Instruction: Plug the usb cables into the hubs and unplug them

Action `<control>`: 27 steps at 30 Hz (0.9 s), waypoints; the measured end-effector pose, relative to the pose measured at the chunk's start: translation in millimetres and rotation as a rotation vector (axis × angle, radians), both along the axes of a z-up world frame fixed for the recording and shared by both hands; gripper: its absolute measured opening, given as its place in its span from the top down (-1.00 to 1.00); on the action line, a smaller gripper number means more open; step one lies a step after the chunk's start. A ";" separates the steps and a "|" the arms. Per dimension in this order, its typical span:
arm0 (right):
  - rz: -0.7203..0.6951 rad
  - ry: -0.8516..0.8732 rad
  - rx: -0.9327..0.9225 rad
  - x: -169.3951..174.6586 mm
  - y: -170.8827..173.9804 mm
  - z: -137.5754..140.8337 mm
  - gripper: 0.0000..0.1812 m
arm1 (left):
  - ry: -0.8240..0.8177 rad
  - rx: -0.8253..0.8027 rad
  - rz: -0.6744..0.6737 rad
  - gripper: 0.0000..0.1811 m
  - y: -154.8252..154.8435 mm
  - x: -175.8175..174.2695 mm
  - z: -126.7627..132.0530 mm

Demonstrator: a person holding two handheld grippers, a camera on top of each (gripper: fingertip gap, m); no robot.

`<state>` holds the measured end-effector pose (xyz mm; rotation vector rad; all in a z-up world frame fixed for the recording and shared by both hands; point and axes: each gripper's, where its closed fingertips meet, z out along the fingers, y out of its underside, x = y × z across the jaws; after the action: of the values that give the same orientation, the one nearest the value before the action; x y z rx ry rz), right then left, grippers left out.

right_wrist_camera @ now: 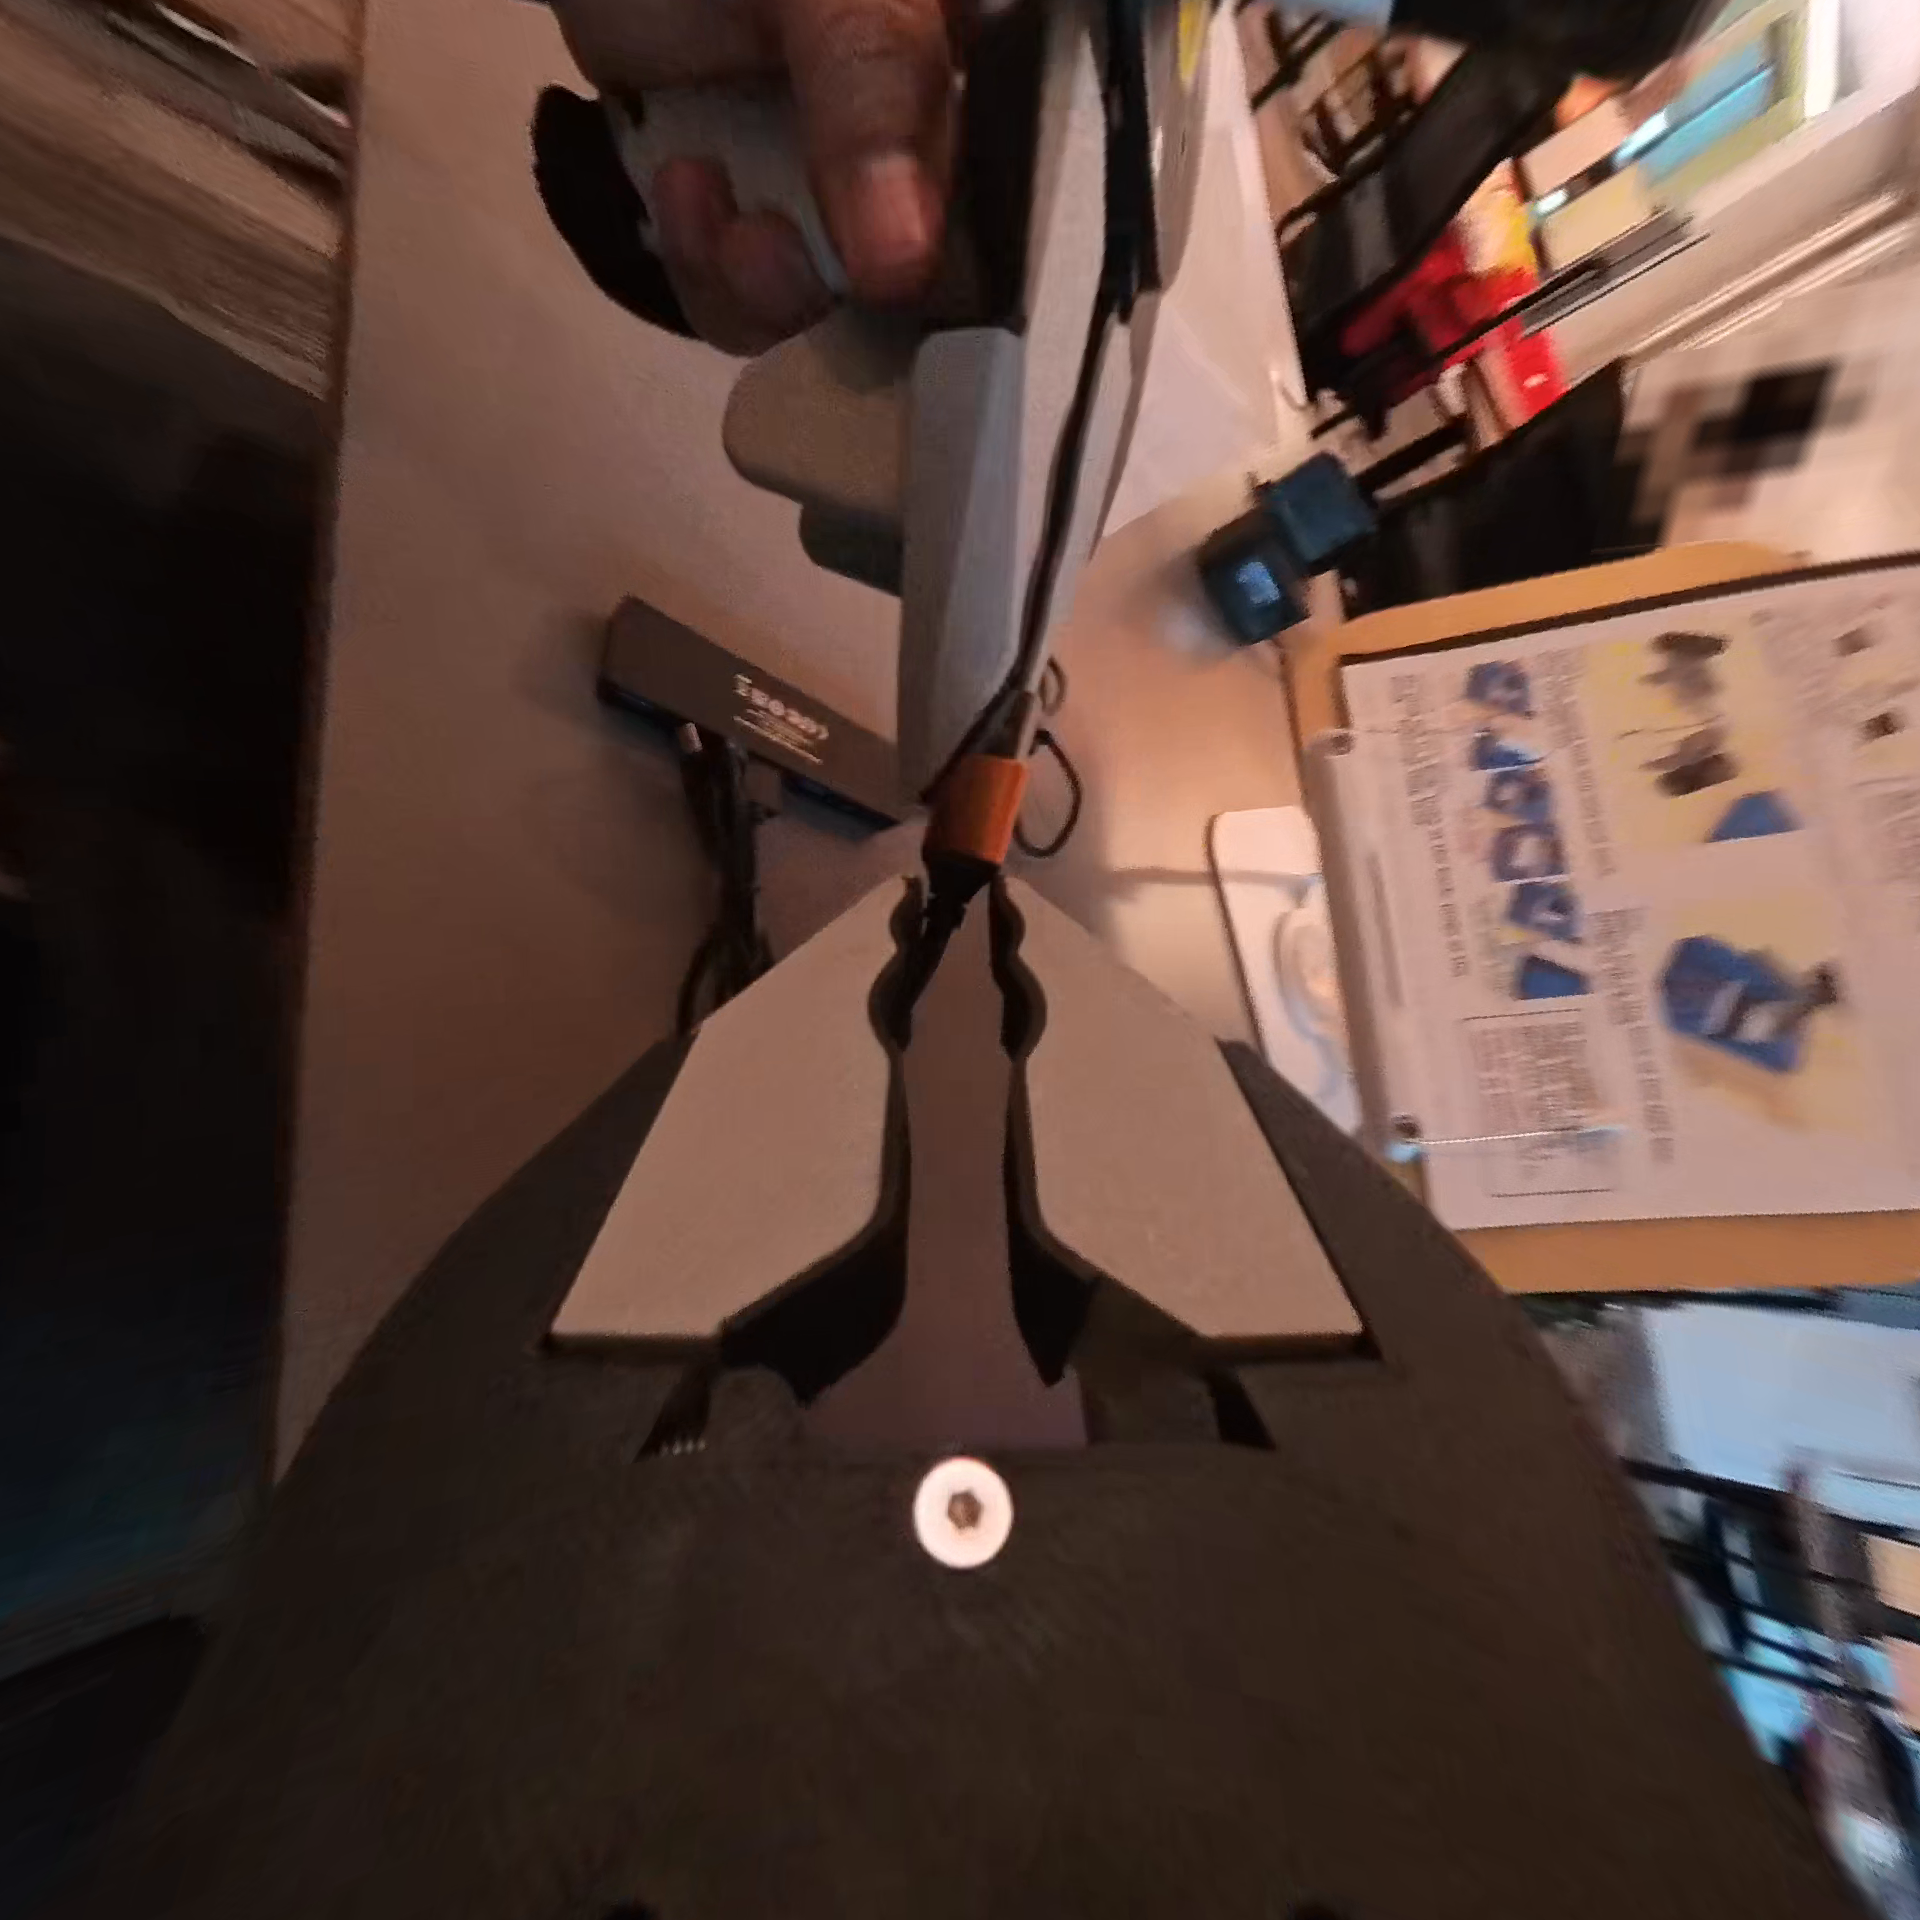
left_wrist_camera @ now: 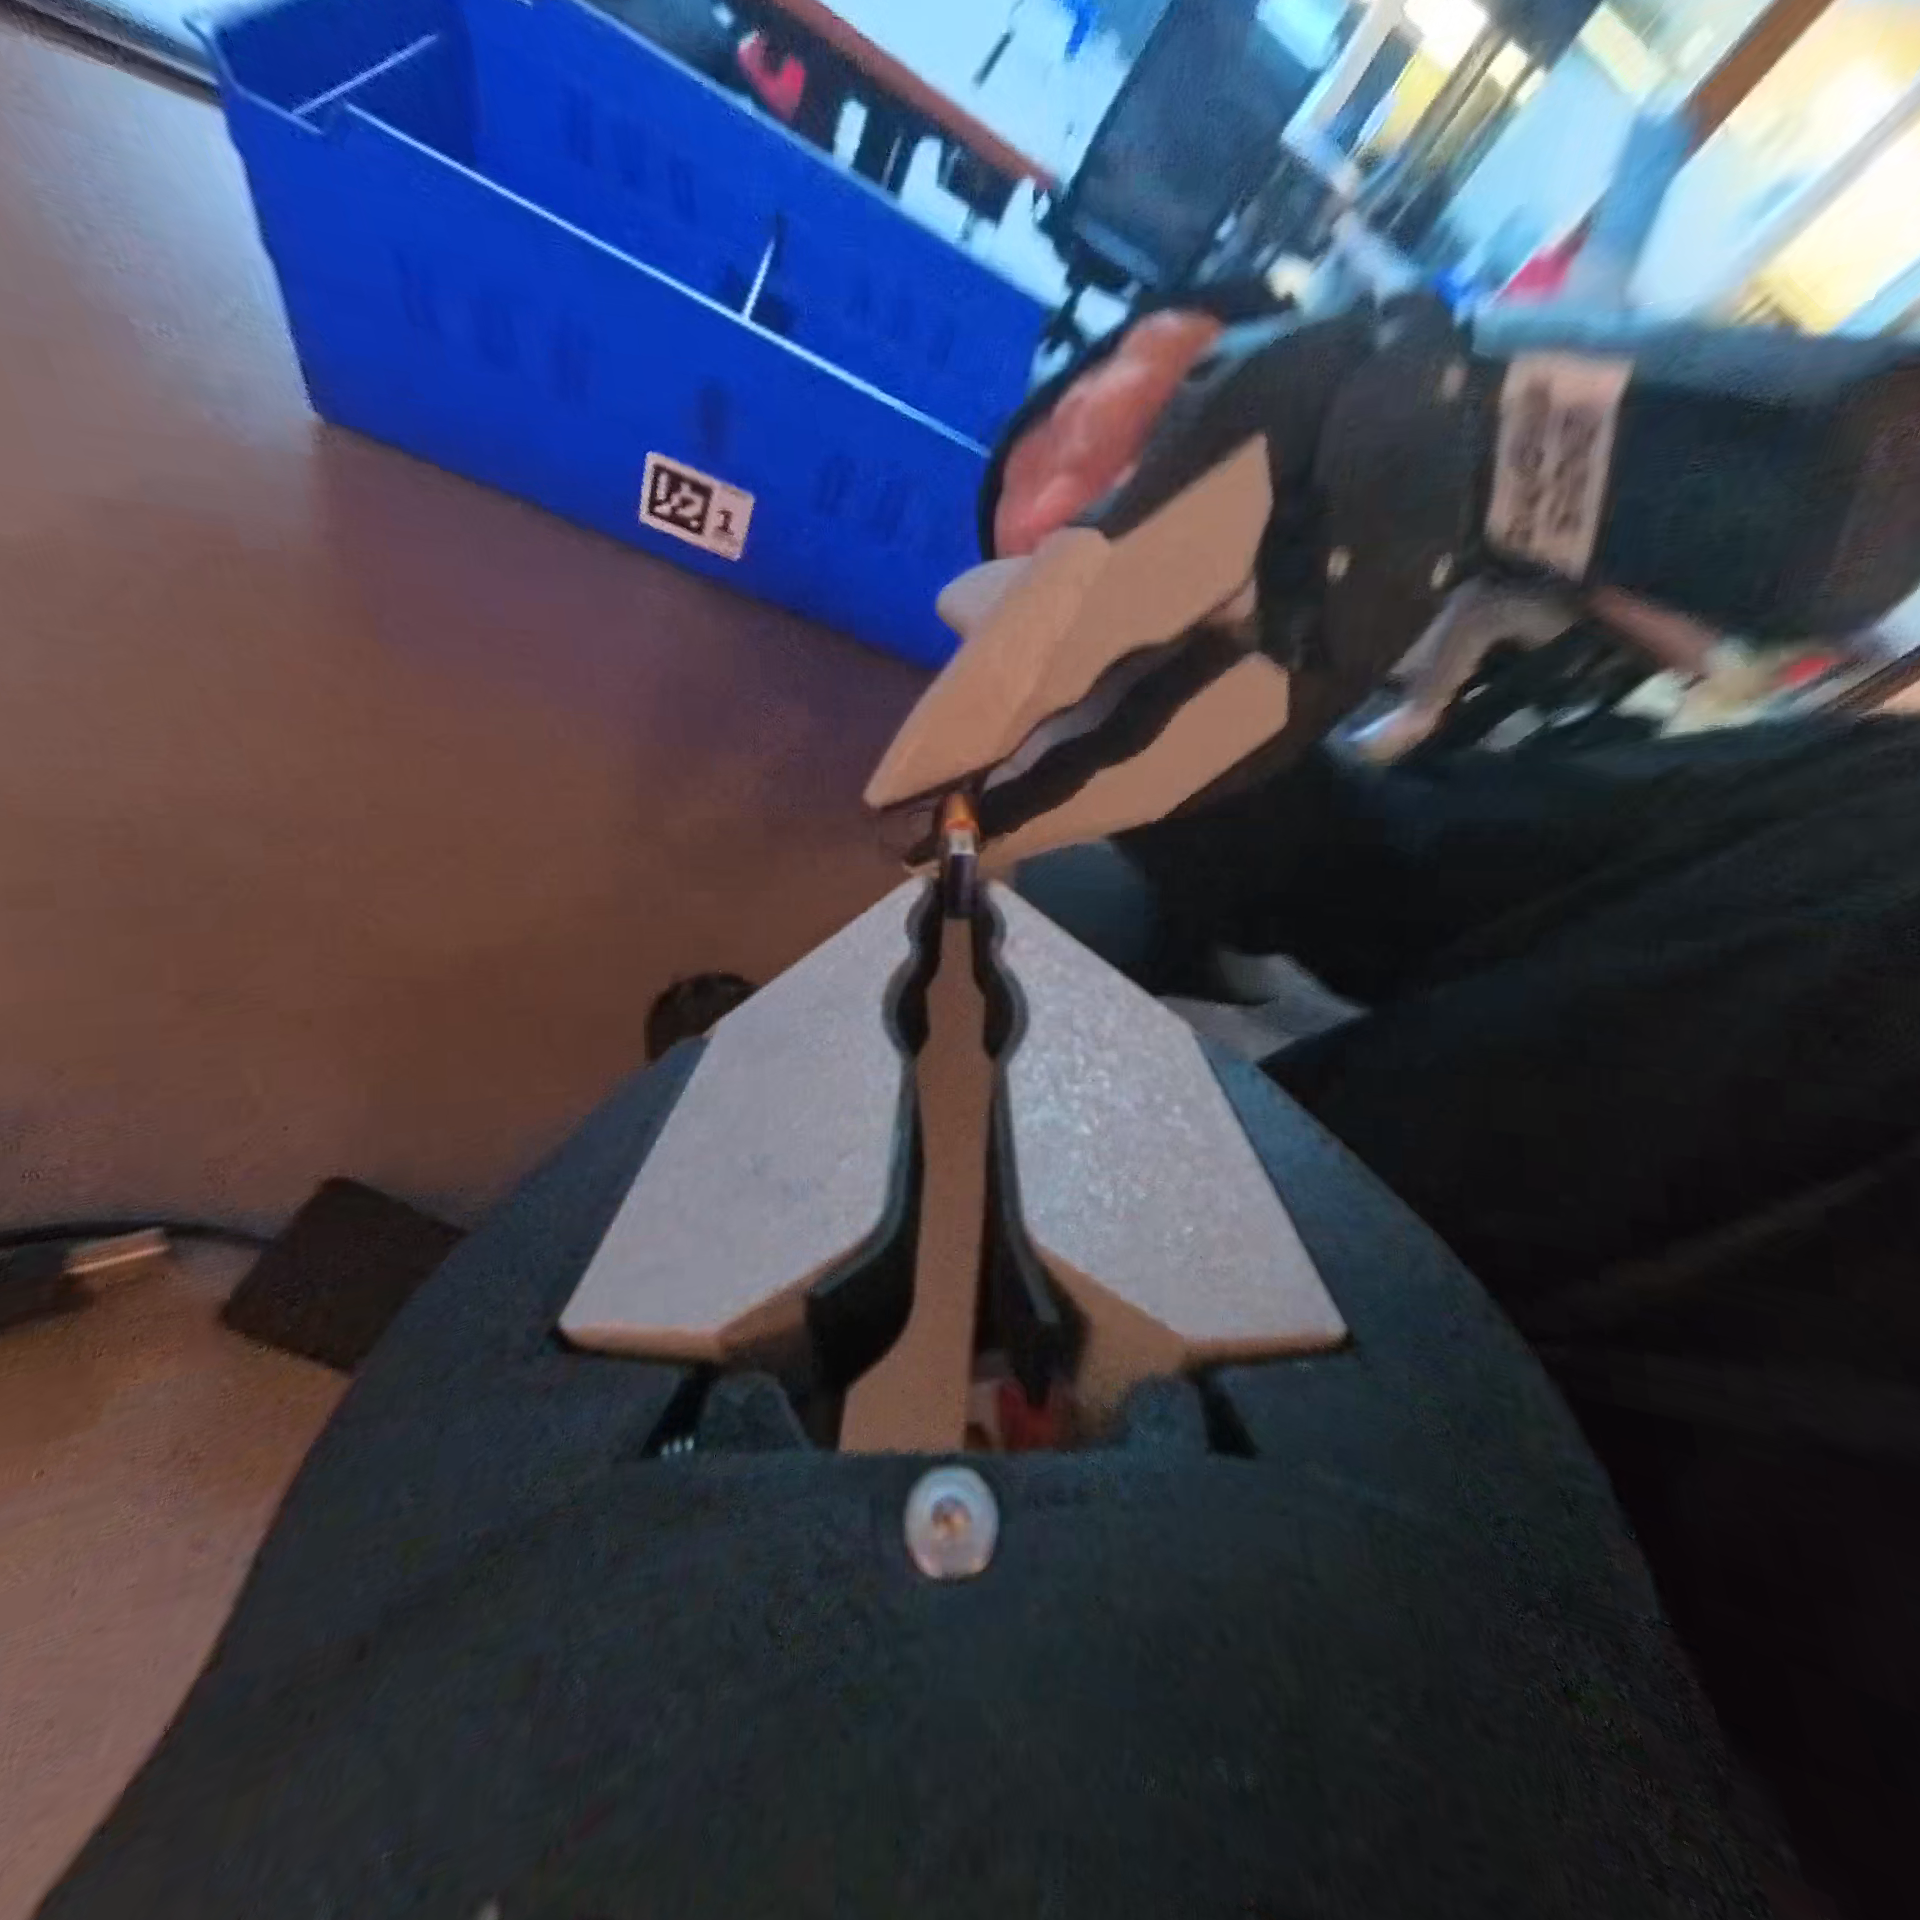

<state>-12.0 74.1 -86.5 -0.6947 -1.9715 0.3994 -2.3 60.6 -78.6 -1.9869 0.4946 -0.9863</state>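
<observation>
A usb cable with an orange plug collar [right_wrist_camera: 971,816] is held in the air between both grippers. My right gripper [right_wrist_camera: 956,899] is shut on its black cord just behind the collar. My left gripper [left_wrist_camera: 956,899] is shut on the plug's dark tip [left_wrist_camera: 958,868]. The right gripper [left_wrist_camera: 940,816] comes in from the upper right in the left wrist view, tip to tip with the left. The left gripper [right_wrist_camera: 966,748] comes down from the top in the right wrist view. A slim black hub [right_wrist_camera: 748,717] lies on the table behind, with dark cables [right_wrist_camera: 727,831] plugged into its side.
A blue bin [left_wrist_camera: 623,343] stands at the back of the brown table. A black pad [left_wrist_camera: 322,1288] and another plug [left_wrist_camera: 104,1252] lie at the left. A board with a printed sheet [right_wrist_camera: 1621,914] and a black adapter [right_wrist_camera: 1278,561] lie right of the hub. My two grippers' fingertips are within a few centimetres of each other. Both grippers' tips are roughly 12 centimeters from the slim black hub [right_wrist_camera: 748,717].
</observation>
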 end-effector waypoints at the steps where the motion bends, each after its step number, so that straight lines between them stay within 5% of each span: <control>1: -0.013 0.021 0.041 -1.5 0.1 2.4 0.92 | -0.055 -0.020 -0.003 0.97 -0.6 -1.7 0.9; 8: -0.066 0.174 0.160 -12.1 0.8 21.0 0.95 | -0.395 -0.106 -0.001 0.97 -1.7 -11.8 13.9; 16: -0.055 0.230 0.223 -15.0 -6.0 24.4 0.93 | -0.554 -0.144 0.004 0.97 -2.3 -18.5 17.2; 23: -0.099 0.211 0.136 -21.2 -0.5 20.6 0.96 | -0.514 -0.122 0.054 0.97 0.2 -25.5 14.5; 27: -0.230 0.107 0.019 -22.3 37.1 2.8 0.96 | -0.215 -0.059 0.191 0.99 5.8 -52.6 -9.1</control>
<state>-34.3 111.2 -83.7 -0.8599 -1.7696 0.2713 -54.9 66.3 -87.7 -1.9110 0.1561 -1.0875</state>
